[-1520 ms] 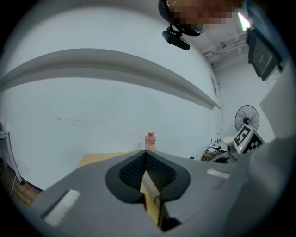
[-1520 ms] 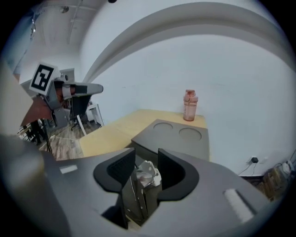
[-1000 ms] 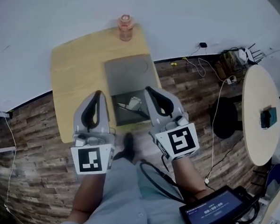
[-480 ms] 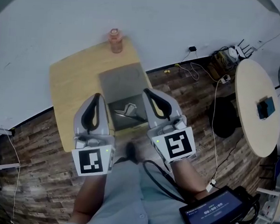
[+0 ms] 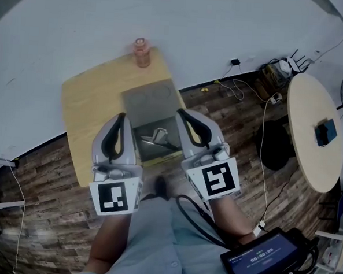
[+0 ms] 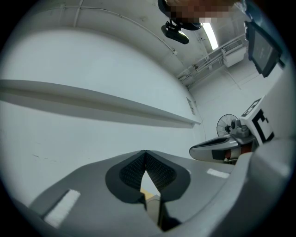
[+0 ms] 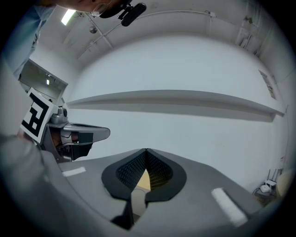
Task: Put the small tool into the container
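L tool (image 5: 121, 116) & R tool (image 5: 181, 111), both clenched shut on nothing, hang either side of grey square open-lid container (image 5: 161, 154) on pale wooden bench (image 5: 86, 105), small silvery metal implement (image 5: 156, 136) lying inside it.

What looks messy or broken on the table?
Nothing really stands out. The orange bottle stands upright near the far edge of the wooden table, and nothing looks spilled. The small tool lies a bit slanted inside the open gray container, which sits by the table's near edge.
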### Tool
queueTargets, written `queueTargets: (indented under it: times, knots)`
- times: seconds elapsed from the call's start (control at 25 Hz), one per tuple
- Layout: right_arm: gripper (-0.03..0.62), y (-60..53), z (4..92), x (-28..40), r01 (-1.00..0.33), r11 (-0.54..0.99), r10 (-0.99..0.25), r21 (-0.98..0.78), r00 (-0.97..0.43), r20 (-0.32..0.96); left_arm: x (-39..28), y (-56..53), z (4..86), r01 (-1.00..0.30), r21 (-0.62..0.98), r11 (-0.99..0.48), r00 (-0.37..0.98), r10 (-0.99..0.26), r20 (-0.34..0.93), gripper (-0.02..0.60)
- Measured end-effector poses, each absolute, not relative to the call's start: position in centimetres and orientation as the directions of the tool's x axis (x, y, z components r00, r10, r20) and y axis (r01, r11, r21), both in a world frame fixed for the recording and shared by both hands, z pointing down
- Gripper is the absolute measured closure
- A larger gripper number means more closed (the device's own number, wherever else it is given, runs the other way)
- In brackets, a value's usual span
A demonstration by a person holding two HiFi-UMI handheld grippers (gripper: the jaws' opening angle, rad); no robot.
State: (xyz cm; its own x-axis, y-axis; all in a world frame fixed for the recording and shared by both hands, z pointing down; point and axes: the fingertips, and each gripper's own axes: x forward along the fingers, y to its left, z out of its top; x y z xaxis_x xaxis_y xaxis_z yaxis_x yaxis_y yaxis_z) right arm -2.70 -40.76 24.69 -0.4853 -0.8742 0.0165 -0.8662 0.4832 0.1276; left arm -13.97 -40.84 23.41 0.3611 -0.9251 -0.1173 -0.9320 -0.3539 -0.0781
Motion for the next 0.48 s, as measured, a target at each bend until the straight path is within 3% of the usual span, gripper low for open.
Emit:
queueTargets:
  times: [0.48]
  knots:
    - [0.594,-41.02,24.79,-3.38,-0.867,0.48,-0.876,0.135,-0.481,0.024,-14.46,-41.39,23.11,-0.931,-0.068,-0.359,0.365,-0.922,-0.129,0.572]
